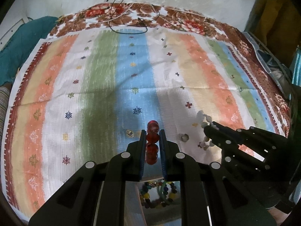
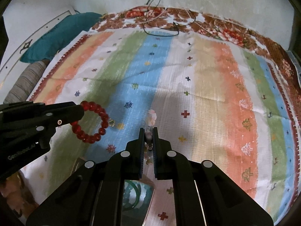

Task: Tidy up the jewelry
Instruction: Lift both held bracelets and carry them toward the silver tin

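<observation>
Left gripper (image 1: 152, 137) is clamped on a glossy red round-bead bracelet (image 2: 94, 124); right gripper (image 2: 148, 135) on a pale irregular-bead bracelet (image 1: 204, 124).
Both are held above the striped woven cloth (image 1: 105, 71).

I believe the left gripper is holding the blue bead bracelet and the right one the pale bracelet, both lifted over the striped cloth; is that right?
Not quite: the bracelet in the left gripper is red, not blue, as the right wrist view shows plainly. The rest holds: the right gripper is shut on the pale bracelet, and both are over the striped cloth.
</observation>
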